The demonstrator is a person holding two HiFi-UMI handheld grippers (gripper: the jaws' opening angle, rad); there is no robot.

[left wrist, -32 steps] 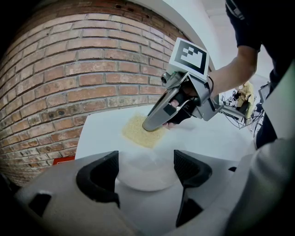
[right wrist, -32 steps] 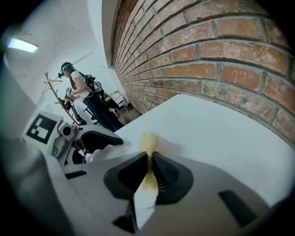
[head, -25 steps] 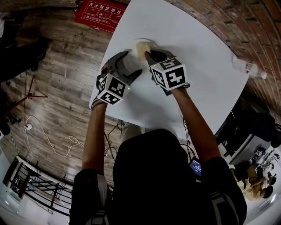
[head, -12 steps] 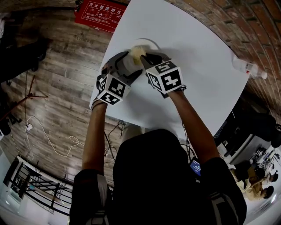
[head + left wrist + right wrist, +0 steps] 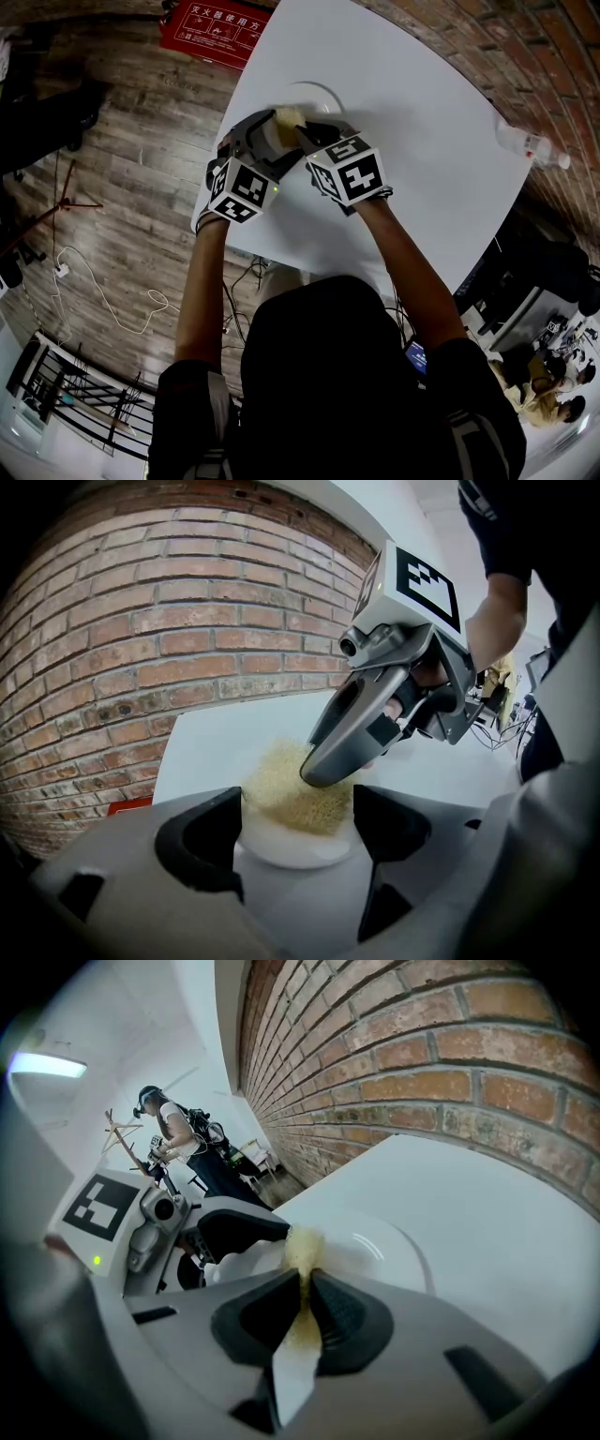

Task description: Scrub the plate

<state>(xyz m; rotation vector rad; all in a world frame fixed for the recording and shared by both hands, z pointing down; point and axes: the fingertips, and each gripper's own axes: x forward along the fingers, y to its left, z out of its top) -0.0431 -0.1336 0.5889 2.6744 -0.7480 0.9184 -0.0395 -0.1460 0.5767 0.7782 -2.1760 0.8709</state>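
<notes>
Pinched tight between right gripper [image 5: 305,1288] fingers: yellow scouring pad [image 5: 281,789], pressed onto white plate [image 5: 321,92] toward 11 o'clock on the bench [image 5: 422,122]. Left gripper [image 5: 295,827] fingers closed on the plate's near rim, probably to steady it against scrubbing.

1. The plate [image 5: 317,93] is sitting on the table [image 5: 412,103] ahead of me, between my left gripper's [image 5: 273,132] jaws.
2. My right gripper [image 5: 312,127], just right of it, is pinching the sponge [image 5: 287,116] on the plate.
3. A bottle [image 5: 531,145] is lying far right.
</notes>
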